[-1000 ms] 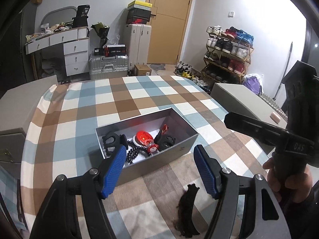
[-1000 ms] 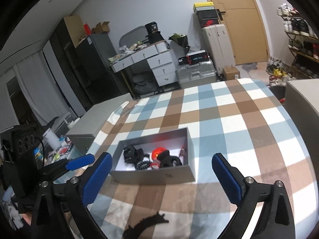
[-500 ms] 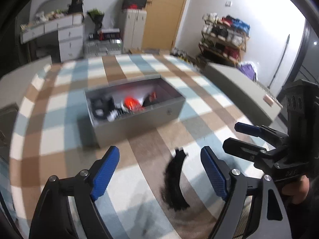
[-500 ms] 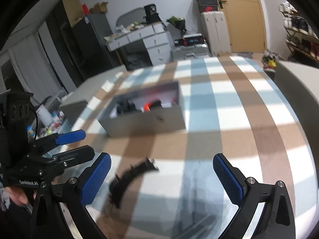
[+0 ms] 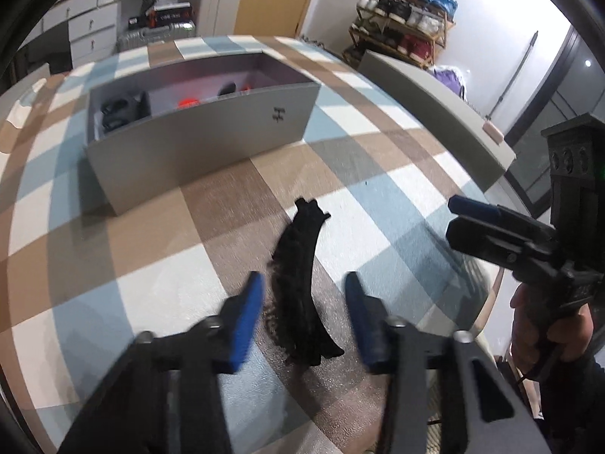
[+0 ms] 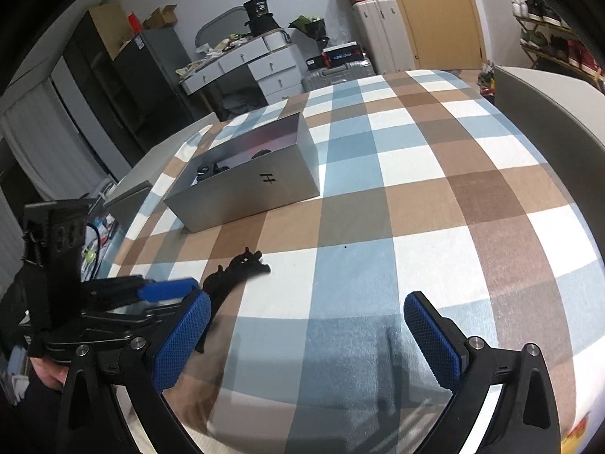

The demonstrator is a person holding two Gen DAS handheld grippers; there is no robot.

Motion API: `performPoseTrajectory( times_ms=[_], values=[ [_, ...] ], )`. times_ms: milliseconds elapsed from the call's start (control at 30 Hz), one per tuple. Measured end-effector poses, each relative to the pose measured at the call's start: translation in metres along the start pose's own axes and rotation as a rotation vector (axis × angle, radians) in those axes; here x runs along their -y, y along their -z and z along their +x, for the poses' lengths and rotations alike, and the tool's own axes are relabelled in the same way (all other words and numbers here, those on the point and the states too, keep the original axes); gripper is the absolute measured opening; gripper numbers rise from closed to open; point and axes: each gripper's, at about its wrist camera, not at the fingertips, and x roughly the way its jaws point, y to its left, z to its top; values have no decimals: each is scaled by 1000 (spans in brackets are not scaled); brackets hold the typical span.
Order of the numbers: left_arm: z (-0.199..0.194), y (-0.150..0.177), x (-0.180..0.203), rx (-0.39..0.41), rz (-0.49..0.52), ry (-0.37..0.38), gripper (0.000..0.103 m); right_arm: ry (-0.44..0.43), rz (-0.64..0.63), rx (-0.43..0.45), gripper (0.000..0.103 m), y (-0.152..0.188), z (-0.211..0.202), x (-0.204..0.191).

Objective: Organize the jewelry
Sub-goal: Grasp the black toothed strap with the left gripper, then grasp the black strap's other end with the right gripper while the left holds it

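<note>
Jewelry is seen in two places on the checked table point(image 5: 378, 128). A black curved hair comb point(image 5: 298, 283) is laid flat on the cloth, and a grey open box point(image 5: 196, 132) is placed beyond it, toward 11 o'clock in the left wrist view. Inside the box some dark pieces and one red piece point(image 5: 188, 103) are partly visible (they are too hidden by the box wall to be named).

The left claw point(image 5: 302, 316) is lowered over the near end of the comb. Its blue pads point(image 5: 245, 314) have just been closing, and the comb is found between them, but a gap is seen on both sides, so nothing is pinched yet.

The right claw point(image 6: 302, 340) is held spread wide above bare cloth, with nothing between its pads. From its view the comb point(image 6: 234, 270) is at 10 o'clock and the box point(image 6: 249, 181) near 11 o'clock, well apart from the comb.
</note>
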Motion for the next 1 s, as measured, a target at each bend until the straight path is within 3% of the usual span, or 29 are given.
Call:
performPoseTrajectory(
  times_ms=[167,300,533,1000],
  values=[
    [-3,3,-1,-9,6,26,11,-8,13,-9,103,3,4,3],
    [-6,4,-3,-8,2,36,8,-9,23,-10,103,4,4,5],
    [-20,0,-8,42,-27,47,8,-19,28,-16,103,4,7,6],
    [-36,13,-39,94,-110,-78,8,-111,-36,-43,103,7,21,-28]
  ],
)
